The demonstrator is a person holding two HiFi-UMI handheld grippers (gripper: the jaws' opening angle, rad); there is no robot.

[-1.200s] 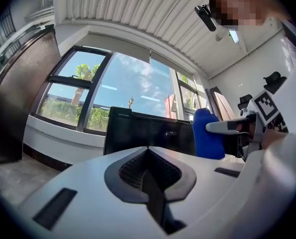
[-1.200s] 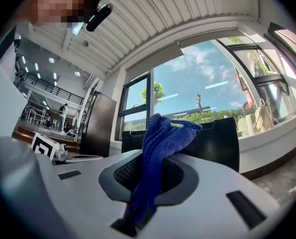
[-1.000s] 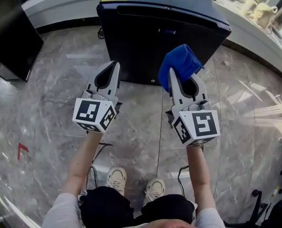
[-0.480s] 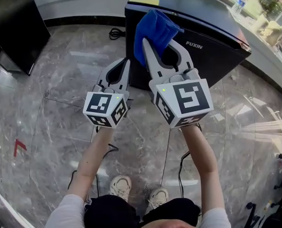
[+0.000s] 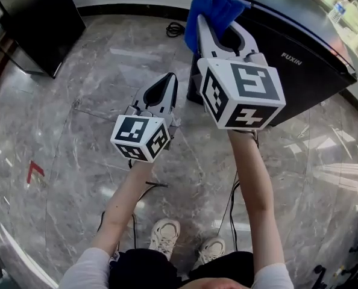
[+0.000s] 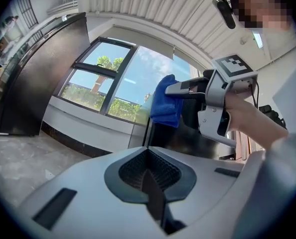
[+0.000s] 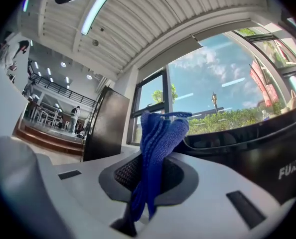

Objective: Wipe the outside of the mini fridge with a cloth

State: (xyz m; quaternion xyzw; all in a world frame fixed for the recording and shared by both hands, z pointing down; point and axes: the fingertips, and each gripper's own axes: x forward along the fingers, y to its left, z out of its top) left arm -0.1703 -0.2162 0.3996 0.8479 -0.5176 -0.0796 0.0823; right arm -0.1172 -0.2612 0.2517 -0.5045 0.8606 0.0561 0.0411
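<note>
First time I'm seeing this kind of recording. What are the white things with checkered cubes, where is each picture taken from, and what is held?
There is no robot: a person holds a two-jaw tool in each hand, and the marker cubes are part of those tools. The head view is from a camera on the person's head, looking down at the arms and the marble floor. The other two come from cameras riding on each tool, looking along its jaws. The right tool is shut on a blue cloth, raised by the top corner of the black mini fridge; whether they touch is unclear. The left tool is shut and empty, lower down.
</note>
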